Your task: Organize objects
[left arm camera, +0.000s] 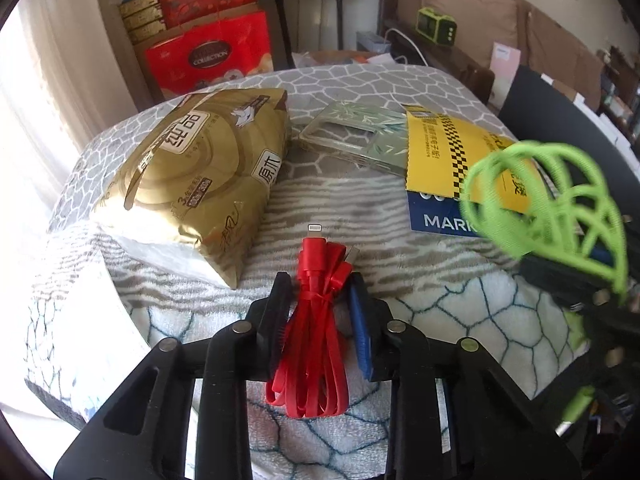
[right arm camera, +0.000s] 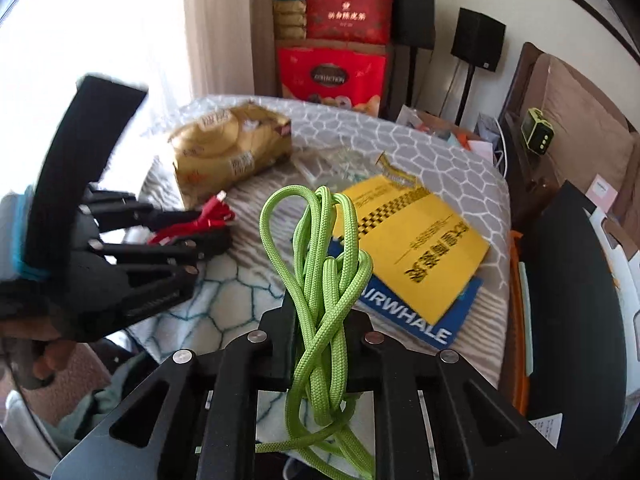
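Observation:
A bundled red flat cable (left arm camera: 320, 312), tied at its middle, lies on the patterned blanket (left arm camera: 460, 312). My left gripper (left arm camera: 320, 294) is shut on it, black pad on its left and blue pad on its right. The right wrist view shows that same gripper (right arm camera: 218, 236) with the red cable (right arm camera: 208, 216) at its tips. My right gripper (right arm camera: 320, 320) is shut on a coil of green braided cord (right arm camera: 320, 264), whose loops stand up above the fingers. In the left wrist view the green cord (left arm camera: 540, 200) hangs at the right, over the yellow package.
On the blanket lie a gold tissue pack (left arm camera: 192, 184), a clear phone case (left arm camera: 356, 136), and a yellow package (left arm camera: 444, 152) on a blue card (right arm camera: 404, 316). Red gift boxes (left arm camera: 208, 56) and speakers (right arm camera: 478, 38) stand behind. A hand (right arm camera: 44, 356) holds the left gripper.

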A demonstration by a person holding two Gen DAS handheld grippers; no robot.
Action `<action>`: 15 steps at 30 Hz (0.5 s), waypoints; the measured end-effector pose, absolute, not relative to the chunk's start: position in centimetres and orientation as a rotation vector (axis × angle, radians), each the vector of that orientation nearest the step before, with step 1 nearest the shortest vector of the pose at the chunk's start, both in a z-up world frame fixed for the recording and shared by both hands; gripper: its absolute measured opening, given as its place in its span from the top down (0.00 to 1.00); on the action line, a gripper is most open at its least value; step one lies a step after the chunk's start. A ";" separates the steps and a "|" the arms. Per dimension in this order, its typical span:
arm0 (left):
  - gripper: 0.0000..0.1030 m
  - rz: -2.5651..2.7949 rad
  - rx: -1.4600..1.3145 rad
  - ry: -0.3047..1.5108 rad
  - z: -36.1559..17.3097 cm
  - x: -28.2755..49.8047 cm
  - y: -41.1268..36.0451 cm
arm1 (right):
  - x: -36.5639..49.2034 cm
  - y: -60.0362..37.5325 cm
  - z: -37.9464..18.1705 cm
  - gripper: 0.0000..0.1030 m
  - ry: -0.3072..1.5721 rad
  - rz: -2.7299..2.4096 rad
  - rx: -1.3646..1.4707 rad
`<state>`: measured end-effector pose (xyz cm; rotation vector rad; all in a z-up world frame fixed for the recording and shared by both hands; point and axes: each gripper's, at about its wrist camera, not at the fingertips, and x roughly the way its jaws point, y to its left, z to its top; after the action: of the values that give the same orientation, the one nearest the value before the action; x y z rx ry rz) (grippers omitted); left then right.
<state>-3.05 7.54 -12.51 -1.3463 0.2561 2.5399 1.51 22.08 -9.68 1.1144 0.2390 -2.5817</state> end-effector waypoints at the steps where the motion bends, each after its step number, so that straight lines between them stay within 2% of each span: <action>1: 0.76 2.548 -1.346 0.239 -12.5 -3.0 7.4 | 1.6 22.8 -9.2 0.86 0.199 -2.586 1.100; 2: 0.80 2.555 -1.346 0.219 -12.5 -3.0 7.3 | 1.6 23.4 -8.9 0.86 0.169 -2.588 1.092; 6: 0.82 2.571 -1.352 0.138 -12.1 -3.3 6.2 | 2.2 26.2 -7.2 0.86 0.046 -2.626 1.051; 15: 0.82 2.678 -1.220 0.118 -8.5 -2.4 6.0 | 4.0 31.6 -2.1 0.86 -0.063 -2.732 0.889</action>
<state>-2.43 5.99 -8.53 -1.2199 0.1183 2.6781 3.96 31.57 -2.06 0.8893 -0.0635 -2.7322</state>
